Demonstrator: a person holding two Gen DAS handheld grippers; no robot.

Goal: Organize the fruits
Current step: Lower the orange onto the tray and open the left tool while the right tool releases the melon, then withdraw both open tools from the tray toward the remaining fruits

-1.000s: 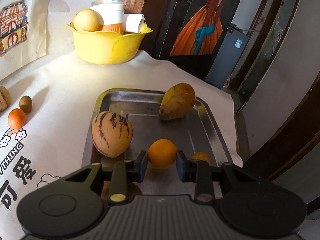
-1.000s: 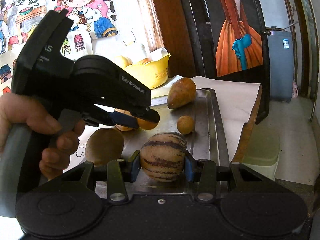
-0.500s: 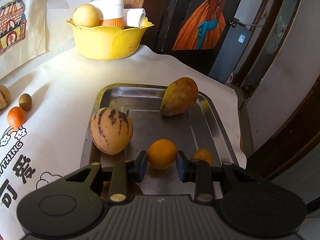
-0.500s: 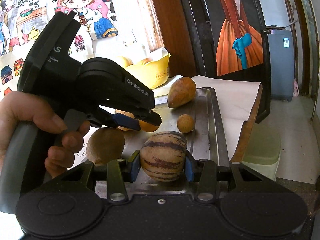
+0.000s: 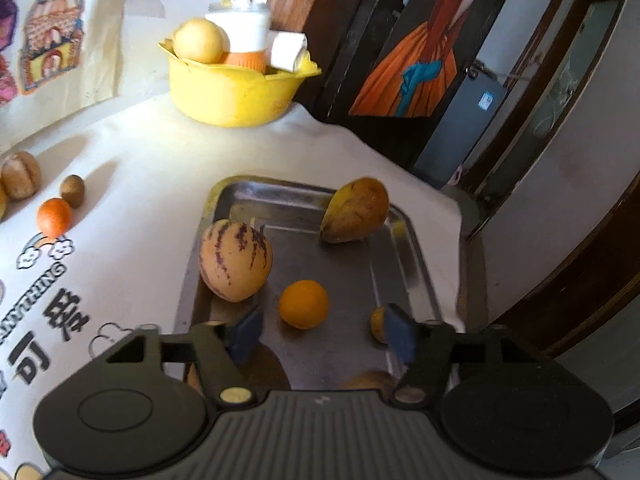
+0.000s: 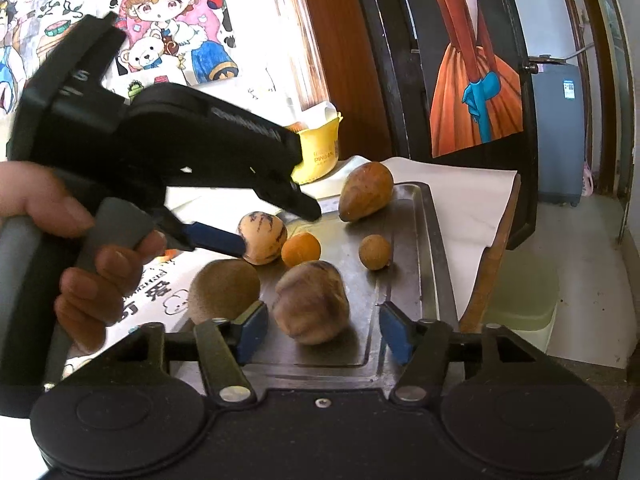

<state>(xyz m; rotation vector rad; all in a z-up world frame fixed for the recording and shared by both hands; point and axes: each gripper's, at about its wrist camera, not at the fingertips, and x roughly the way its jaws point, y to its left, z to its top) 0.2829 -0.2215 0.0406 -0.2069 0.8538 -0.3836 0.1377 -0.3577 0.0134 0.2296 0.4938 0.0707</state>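
Note:
A steel tray (image 5: 304,200) holds a striped melon (image 5: 235,260), an orange (image 5: 304,304), a brown pear-shaped fruit (image 5: 356,210) and a small brown fruit (image 5: 377,324). My left gripper (image 5: 324,334) hangs just behind the orange, its jaws opening, with nothing touching the pads. In the right wrist view a second striped melon (image 6: 312,302), blurred, lies on the tray (image 6: 428,240) between the opening jaws of my right gripper (image 6: 324,332), clear of both pads. A hand holds the left gripper (image 6: 278,230) above the tray's left side.
A yellow bowl (image 5: 236,88) with a round fruit and a cup stands at the back. On the printed cloth to the left lie an orange (image 5: 54,216), a small brown fruit (image 5: 72,190) and a striped fruit (image 5: 20,174). A brown round fruit (image 6: 224,290) sits by the tray's left edge. The table edge (image 6: 496,248) drops off right of the tray.
The left gripper's jaws spread and let go of the orange, which now lies on the tray. The right gripper's jaws also spread and released the striped melon, which now looks blurred.

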